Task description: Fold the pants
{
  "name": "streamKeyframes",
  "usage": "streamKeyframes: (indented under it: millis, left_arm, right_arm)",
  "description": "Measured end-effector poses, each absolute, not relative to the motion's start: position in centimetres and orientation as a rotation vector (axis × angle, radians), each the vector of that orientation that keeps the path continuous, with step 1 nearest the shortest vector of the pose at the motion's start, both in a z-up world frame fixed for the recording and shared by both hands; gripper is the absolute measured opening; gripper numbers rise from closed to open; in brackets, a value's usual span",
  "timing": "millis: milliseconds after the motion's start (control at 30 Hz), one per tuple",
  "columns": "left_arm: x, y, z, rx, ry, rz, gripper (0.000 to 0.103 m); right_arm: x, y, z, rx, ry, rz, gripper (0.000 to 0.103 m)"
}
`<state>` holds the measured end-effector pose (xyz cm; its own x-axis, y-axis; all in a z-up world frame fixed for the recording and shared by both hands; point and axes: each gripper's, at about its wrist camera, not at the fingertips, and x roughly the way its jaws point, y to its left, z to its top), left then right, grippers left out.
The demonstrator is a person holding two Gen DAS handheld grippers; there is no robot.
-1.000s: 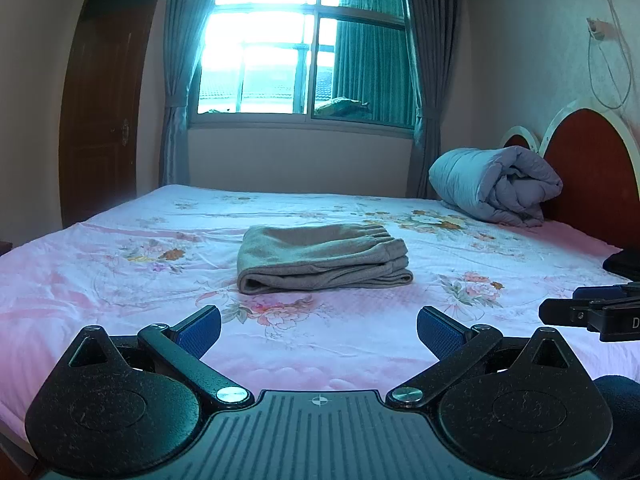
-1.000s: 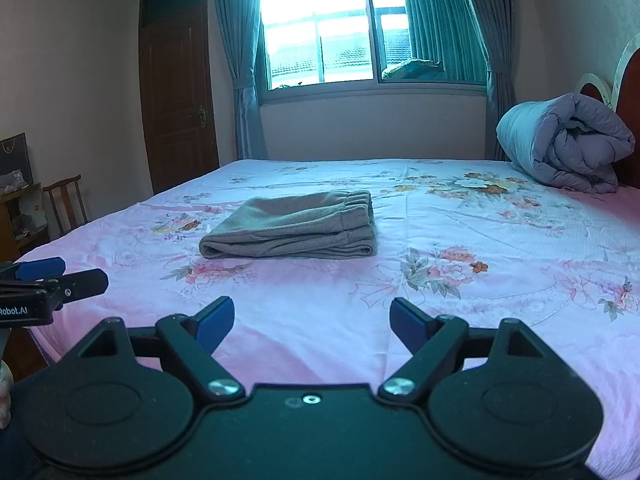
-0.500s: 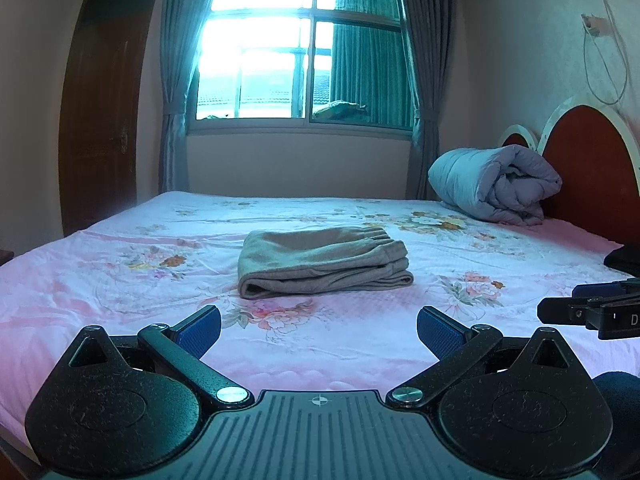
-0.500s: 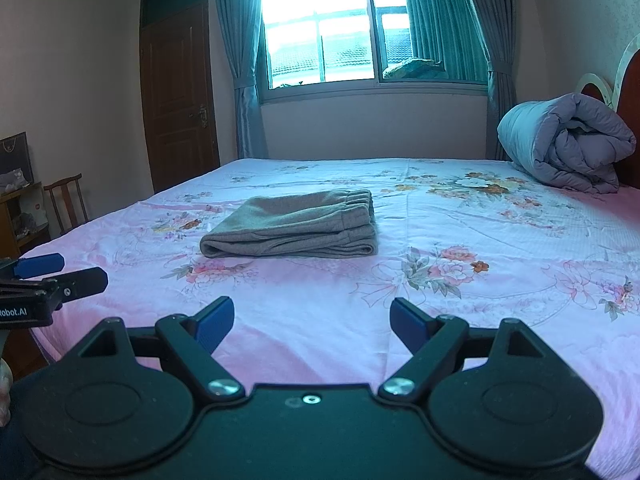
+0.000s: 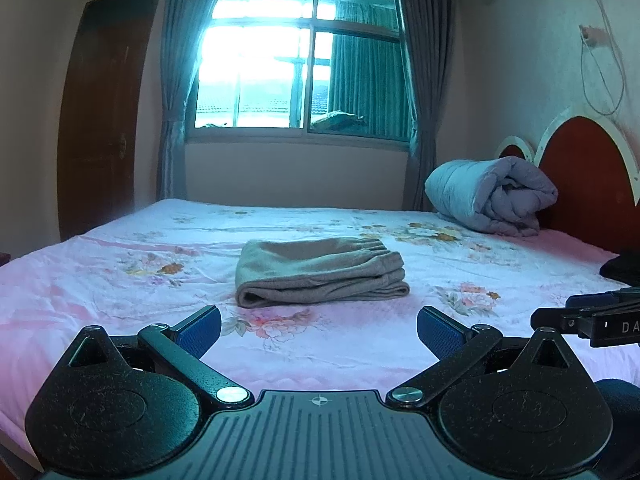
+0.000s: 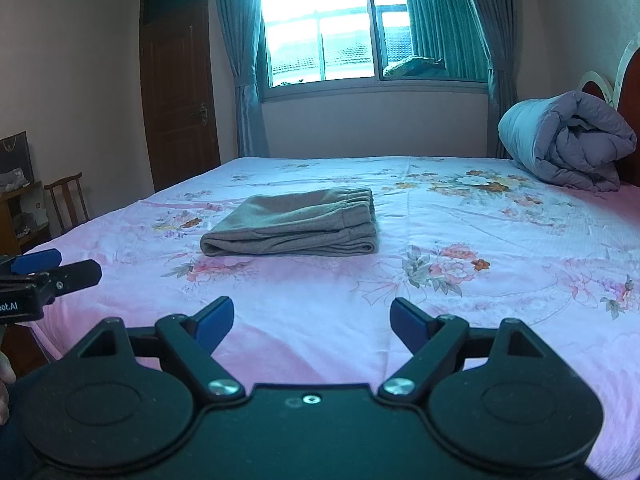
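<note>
Grey-brown pants (image 5: 320, 272) lie folded in a compact stack on the pink floral bed sheet (image 5: 120, 280), waistband to the right; they also show in the right wrist view (image 6: 296, 222). My left gripper (image 5: 319, 330) is open and empty, held well in front of the pants, above the near part of the bed. My right gripper (image 6: 312, 320) is open and empty too, a similar distance back. Each gripper's tip shows at the edge of the other's view: the right one (image 5: 576, 312), the left one (image 6: 52, 268).
A rolled grey-blue quilt (image 5: 492, 196) lies at the bed's head by the red headboard (image 5: 588, 184). A dark item (image 5: 624, 266) sits at the bed's right edge. A brown door (image 6: 180, 92), a window and a wooden chair (image 6: 68, 200) stand beyond the bed.
The left wrist view has tilted up and drawn back slightly, so the pants sit lower in frame. The right gripper has barely moved. Both stay open.
</note>
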<state>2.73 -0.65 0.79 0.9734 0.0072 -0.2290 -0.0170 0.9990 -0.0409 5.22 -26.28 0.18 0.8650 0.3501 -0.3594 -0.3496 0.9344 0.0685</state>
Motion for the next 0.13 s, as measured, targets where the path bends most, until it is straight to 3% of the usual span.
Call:
streamKeyframes:
  millis: [133]
  left_arm:
    - [2.44,-0.94,0.98,-0.033,0.217,0.023,0.103]
  right_arm:
    - [5.25,-26.31,0.21,0.0,0.376,0.367,0.079]
